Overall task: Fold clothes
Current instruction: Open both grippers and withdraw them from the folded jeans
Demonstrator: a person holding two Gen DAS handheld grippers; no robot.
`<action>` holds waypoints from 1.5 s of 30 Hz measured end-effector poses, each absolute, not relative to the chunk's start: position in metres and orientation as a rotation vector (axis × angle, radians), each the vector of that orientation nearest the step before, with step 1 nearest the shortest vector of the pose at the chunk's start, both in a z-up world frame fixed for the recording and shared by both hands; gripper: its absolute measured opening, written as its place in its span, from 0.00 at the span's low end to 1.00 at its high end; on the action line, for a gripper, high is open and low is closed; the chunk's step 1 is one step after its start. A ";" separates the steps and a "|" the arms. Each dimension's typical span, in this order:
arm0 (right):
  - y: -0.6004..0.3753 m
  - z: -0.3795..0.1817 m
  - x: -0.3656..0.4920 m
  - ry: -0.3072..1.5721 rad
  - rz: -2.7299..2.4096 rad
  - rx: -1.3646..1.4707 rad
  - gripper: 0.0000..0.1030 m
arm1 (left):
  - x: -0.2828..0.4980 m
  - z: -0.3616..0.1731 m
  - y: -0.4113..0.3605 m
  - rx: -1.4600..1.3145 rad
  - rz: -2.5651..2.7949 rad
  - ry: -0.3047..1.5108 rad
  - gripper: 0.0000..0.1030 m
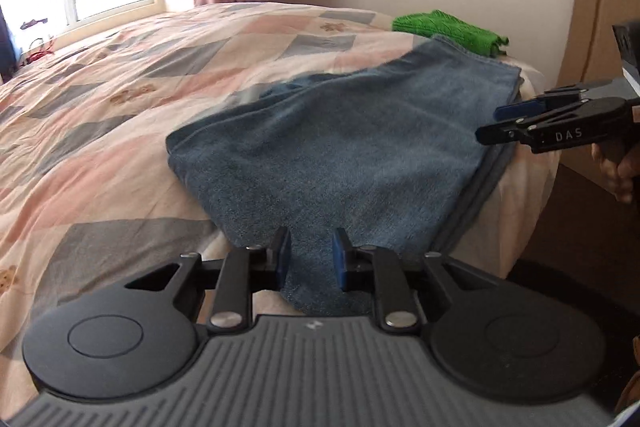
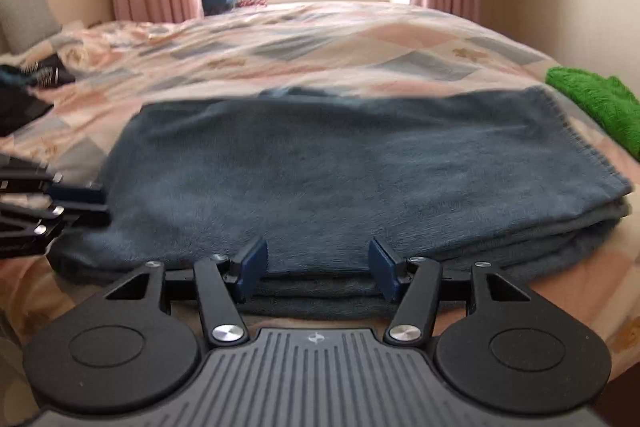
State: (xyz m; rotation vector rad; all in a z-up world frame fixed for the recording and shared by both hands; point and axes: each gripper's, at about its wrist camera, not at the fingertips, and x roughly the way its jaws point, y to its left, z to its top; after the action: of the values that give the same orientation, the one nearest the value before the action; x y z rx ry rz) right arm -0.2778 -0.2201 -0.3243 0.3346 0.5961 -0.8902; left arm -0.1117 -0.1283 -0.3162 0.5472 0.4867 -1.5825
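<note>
While the blue towel (image 2: 360, 171) lies folded in stacked layers at the near edge of the bed (image 2: 320, 39), its long axis runs left to right across my right wrist view, parallel to that edge. My right claw (image 2: 318, 271) is spread wide, its pads at the towel's near layered edge, gripping nothing. My left claw (image 1: 310, 259) is parted to a narrower gap at the towel's left end, where a corner hangs over the bed edge between the pads; I cannot tell whether they touch it. Beyond the towel's right end lies a folded green towel (image 1: 448, 31).
</note>
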 end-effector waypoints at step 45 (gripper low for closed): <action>-0.134 -0.272 -0.330 0.505 -1.088 0.559 0.90 | -0.173 -0.260 -0.069 0.566 -1.212 0.702 0.68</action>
State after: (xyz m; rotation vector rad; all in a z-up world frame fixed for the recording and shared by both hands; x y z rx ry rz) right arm -0.3296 -0.1342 -0.2718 0.5590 0.5047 -1.0878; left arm -0.1728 -0.0686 -0.2597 0.5662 0.7016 -1.2122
